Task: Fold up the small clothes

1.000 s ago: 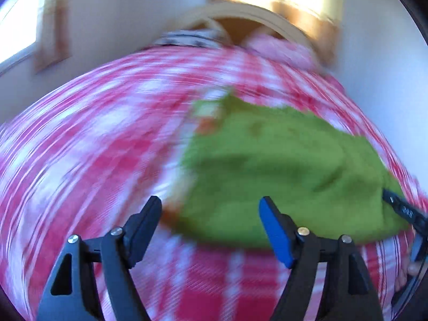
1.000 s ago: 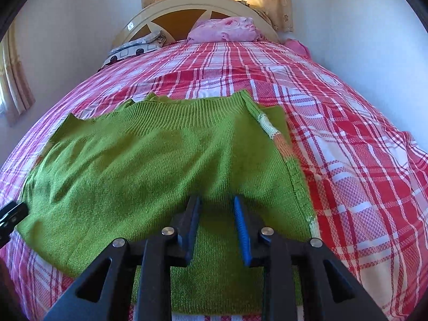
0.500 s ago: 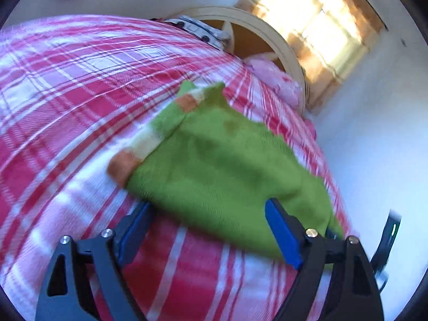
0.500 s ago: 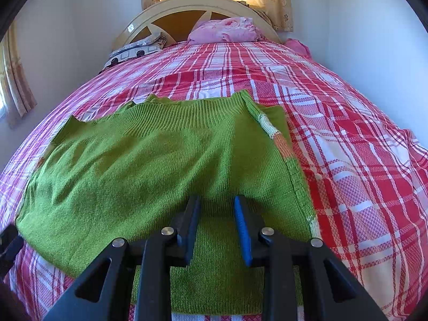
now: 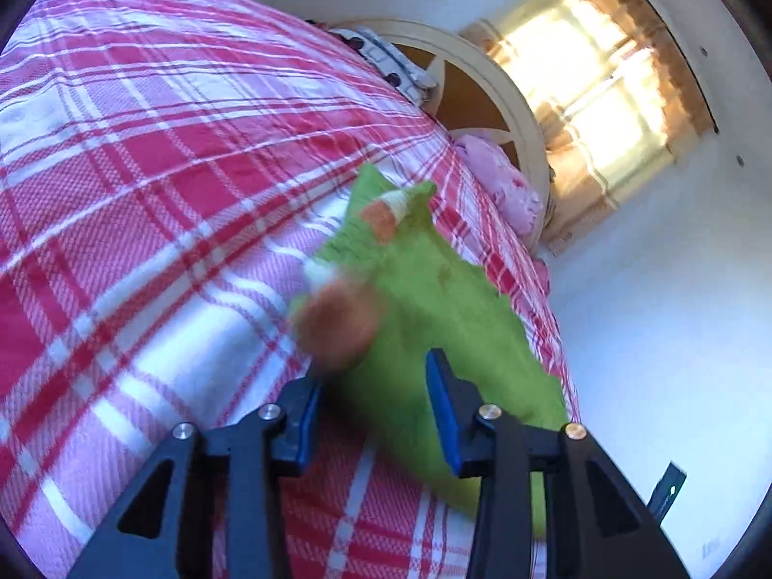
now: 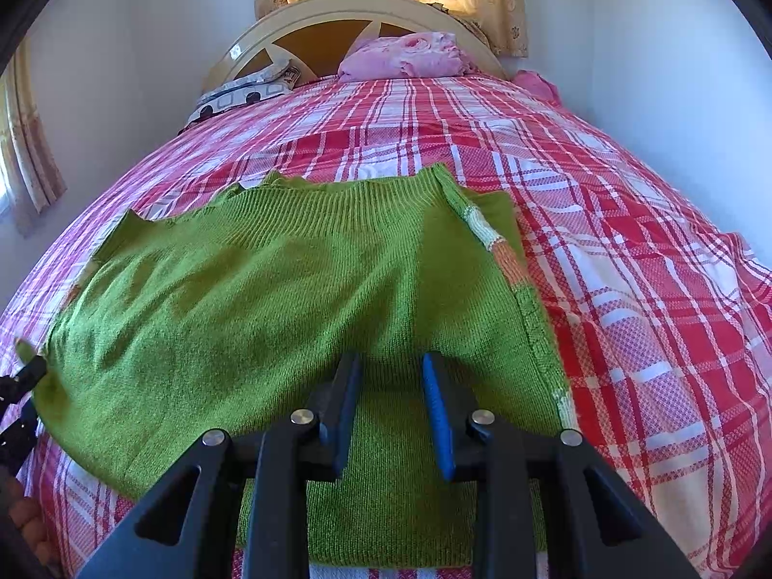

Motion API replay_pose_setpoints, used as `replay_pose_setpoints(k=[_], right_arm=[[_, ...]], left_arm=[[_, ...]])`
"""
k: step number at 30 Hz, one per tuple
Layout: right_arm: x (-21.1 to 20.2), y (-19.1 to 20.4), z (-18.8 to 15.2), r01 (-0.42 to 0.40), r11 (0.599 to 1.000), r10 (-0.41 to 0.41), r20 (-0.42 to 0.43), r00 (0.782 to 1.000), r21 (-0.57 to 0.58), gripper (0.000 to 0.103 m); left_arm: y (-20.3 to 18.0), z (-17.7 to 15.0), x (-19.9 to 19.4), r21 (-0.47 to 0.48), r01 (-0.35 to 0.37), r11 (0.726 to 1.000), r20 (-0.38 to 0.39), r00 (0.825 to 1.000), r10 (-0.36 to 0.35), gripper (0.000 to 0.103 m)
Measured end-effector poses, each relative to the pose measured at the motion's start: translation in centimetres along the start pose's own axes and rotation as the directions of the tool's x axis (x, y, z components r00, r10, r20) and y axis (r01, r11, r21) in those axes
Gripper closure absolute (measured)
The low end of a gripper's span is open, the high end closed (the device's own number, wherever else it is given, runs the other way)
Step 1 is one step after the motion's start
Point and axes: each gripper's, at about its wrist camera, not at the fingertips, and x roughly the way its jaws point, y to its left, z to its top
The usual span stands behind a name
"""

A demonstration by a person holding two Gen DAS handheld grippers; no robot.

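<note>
A small green knitted sweater lies spread on the red and white checked bedspread, with an orange and white striped sleeve folded along its right side. My right gripper hovers low over the sweater's near hem, jaws narrowly apart, holding nothing. In the left wrist view the sweater lies ahead, its orange cuff blurred and raised. My left gripper is open around the sweater's left edge by that cuff. The left gripper also shows at the right wrist view's left edge.
A cream and brown headboard stands at the far end, with a pink pillow and a patterned pillow against it. White walls run along both sides. A curtained window is behind the headboard.
My left gripper has swung in towards the sweater's left edge and its jaws have narrowed around the cuff side. The cuff has lifted. The right gripper has stayed still.
</note>
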Motion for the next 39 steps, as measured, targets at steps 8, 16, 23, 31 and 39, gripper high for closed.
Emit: replay_pose_setpoints(k=[8,16,23,31,39], right_arm=[[-3.0,7.4,4.1,-0.179,0.983,0.181,0.091,0.979,-0.029,0.075],[7.3,14.7,5.6,-0.18,0.983,0.181,-0.091,0.979,0.022,0.096],[6.9,16.9,7.1,-0.109,0.987,0.09,-0.16,0.983,-0.119,0.094],[5.4,25.5,10.5,-0.384,0.905,0.358,-0.161,0.92,-0.182,0.025],[10.6,34.7,8.4,-0.369,0.835,0.257,-0.303,0.918,-0.409,0.025]], left_arm=[[-1.6,0.1,1.3,0.095,-0.048,0.994,0.023,0.999,0.046,0.048],[0.5,0.4,1.2,0.01,-0.006,1.0,0.028,1.0,0.006,0.077],[0.6,0.2,1.0,0.0,0.009,1.0,0.035,0.999,-0.009,0.077],[1.0,0.1,0.6,-0.019,0.031,0.999,0.046,0.998,-0.03,0.077],[1.6,0.0,0.2,-0.03,0.057,0.998,0.049,0.997,-0.056,0.077]])
